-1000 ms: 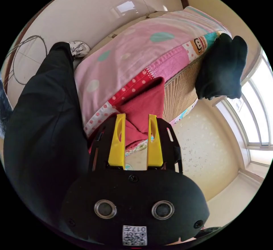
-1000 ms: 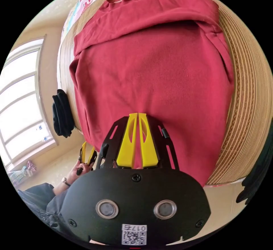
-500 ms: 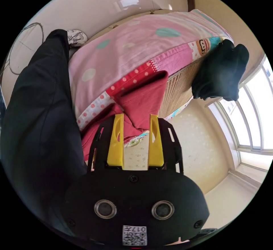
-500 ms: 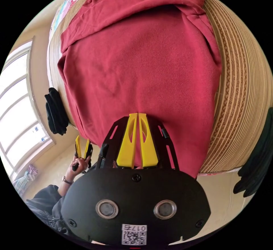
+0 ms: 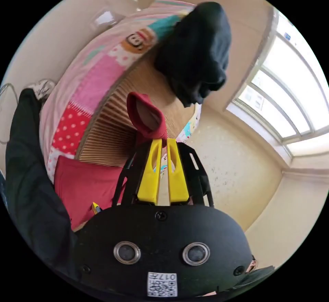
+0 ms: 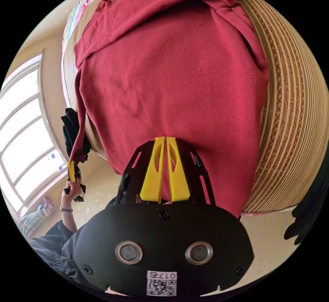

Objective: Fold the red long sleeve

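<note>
A red long-sleeve top (image 6: 178, 75) lies spread over a woven straw mat (image 6: 294, 109) on a bed, its hem hanging over the near edge. The cloth is plain, soft-looking and carries no print or readable writing. The right gripper (image 6: 165, 140) has its yellow jaws pressed together on the hem at the middle of the near edge. The left gripper (image 5: 163, 142), jaws nearly together, pinches the cuff of one sleeve (image 5: 145, 116), which stands up as an open loop above the mat's edge; in the right gripper view this sleeve stretches down off the bed's side to that gripper. Beside the mat lies a pink patchwork quilt (image 5: 99, 68) bearing a cartoon monkey face. A black garment (image 5: 197, 51) hangs over the bed's corner near a window (image 5: 291, 99).
</note>
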A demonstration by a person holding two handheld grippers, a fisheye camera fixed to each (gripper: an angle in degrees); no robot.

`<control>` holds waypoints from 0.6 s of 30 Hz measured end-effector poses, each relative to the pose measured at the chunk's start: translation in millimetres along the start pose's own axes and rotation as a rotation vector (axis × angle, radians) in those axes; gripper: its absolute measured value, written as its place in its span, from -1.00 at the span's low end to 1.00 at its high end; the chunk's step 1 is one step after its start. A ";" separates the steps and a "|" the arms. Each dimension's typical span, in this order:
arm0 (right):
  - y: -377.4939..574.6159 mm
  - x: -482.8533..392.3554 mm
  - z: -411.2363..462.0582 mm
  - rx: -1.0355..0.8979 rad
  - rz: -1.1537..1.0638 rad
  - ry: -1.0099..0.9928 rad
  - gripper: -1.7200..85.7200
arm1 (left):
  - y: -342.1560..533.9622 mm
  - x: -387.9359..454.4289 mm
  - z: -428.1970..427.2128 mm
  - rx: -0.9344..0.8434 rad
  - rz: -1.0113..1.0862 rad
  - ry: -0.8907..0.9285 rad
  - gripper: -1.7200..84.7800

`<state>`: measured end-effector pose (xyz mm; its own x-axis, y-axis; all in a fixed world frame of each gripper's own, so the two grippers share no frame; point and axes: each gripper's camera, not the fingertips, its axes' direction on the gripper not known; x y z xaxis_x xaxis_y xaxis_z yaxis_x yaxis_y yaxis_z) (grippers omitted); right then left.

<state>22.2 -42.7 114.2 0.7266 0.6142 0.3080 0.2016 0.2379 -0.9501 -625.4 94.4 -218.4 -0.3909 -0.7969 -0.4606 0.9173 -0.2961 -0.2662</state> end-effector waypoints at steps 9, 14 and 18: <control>27.3 23.7 -33.3 0.047 0.025 -0.120 -0.94 | 232.0 212.4 245.5 -0.593 1.153 -0.147 -0.89; 59.3 56.5 -70.1 0.125 0.117 -0.158 -0.93 | 455.2 82.6 369.6 -1.102 1.327 -0.228 -0.87; 86.0 82.6 -95.2 0.175 0.166 -0.174 -0.91 | 509.2 -51.8 363.2 -1.320 1.150 -0.390 -0.84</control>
<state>162.1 -43.1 53.2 0.6136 0.7717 0.1674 -0.0376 0.2402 -0.9700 -110.5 -206.4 -22.6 0.5530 -0.4024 -0.7295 -0.0491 0.8583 -0.5108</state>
